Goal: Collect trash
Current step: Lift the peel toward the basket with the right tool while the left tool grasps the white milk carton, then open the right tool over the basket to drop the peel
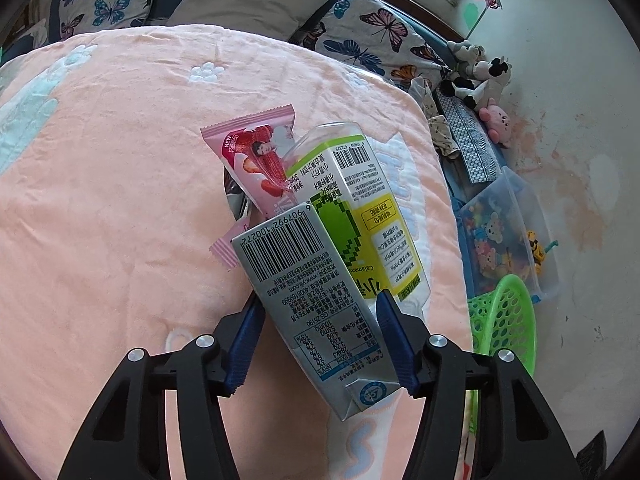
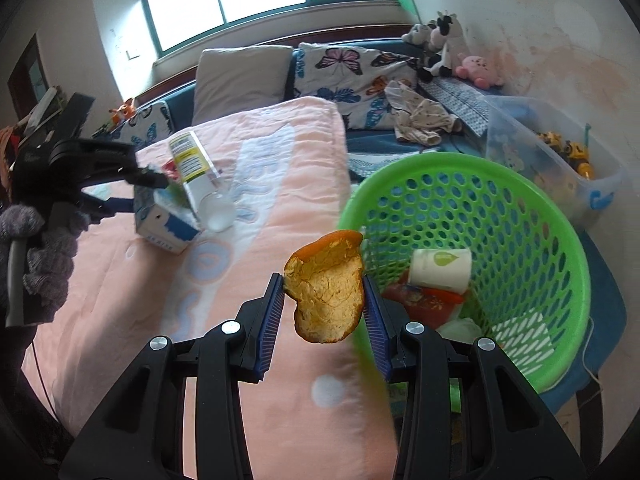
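My left gripper (image 1: 320, 308) is shut on a grey milk carton (image 1: 316, 300) lying on the pink blanket (image 1: 100, 200). A green-yellow juice bottle (image 1: 360, 208) and a pink snack wrapper (image 1: 256, 160) lie against the carton's far end. My right gripper (image 2: 324, 284) is shut on a piece of orange peel (image 2: 326, 292), held above the blanket just left of the green perforated basket (image 2: 520, 216). The basket holds a paper cup (image 2: 440, 270), a red wrapper (image 2: 424, 300) and white paper. The left gripper (image 2: 132, 192) with the carton (image 2: 168, 216) also shows in the right wrist view.
Butterfly pillows (image 2: 352, 72) and a grey pillow (image 2: 240, 76) line the far end of the bed. Plush toys (image 2: 444, 40), clothes (image 2: 420, 116) and a clear toy box (image 2: 560, 164) lie beyond the basket by the wall. The basket also shows in the left wrist view (image 1: 504, 320).
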Motion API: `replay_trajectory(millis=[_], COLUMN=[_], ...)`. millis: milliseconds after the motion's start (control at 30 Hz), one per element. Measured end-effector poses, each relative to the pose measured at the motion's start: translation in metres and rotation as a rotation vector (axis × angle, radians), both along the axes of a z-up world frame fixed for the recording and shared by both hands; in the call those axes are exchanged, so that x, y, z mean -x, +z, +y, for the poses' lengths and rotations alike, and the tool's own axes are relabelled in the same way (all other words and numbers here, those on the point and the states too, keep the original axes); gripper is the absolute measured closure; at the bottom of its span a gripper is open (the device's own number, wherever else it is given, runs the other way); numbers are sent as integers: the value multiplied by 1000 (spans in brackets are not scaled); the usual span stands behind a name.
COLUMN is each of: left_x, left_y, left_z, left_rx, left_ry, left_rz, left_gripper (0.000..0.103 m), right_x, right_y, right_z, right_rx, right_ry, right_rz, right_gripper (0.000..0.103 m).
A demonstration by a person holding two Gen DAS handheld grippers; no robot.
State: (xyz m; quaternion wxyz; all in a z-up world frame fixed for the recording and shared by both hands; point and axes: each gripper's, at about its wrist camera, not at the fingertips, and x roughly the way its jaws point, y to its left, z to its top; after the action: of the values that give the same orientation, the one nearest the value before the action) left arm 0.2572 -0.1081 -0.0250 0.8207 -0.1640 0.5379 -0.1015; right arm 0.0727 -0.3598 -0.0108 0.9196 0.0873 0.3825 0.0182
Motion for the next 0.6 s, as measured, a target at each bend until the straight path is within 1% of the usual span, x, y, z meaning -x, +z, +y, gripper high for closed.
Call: replay_trajectory(millis=[167, 433, 467, 600], left_x=[11, 34, 36, 46], left_y=[11, 37, 40, 56], left_z=[4, 7, 6, -8], left_rx=[0, 9, 10, 15], left_ry=[-20, -81, -89, -139], left_rz=[-33, -75, -79, -113], left_gripper=[50, 51, 51, 51], right_x=[0, -3, -3, -3], right_y=[-1, -11, -12, -17], right_z=[-21, -52, -54, -64], right_rx=[7, 10, 13, 5], right_ry=[-56, -122, -127, -152], right_rz=[1, 36, 39, 51], right_gripper=[63, 62, 60, 60])
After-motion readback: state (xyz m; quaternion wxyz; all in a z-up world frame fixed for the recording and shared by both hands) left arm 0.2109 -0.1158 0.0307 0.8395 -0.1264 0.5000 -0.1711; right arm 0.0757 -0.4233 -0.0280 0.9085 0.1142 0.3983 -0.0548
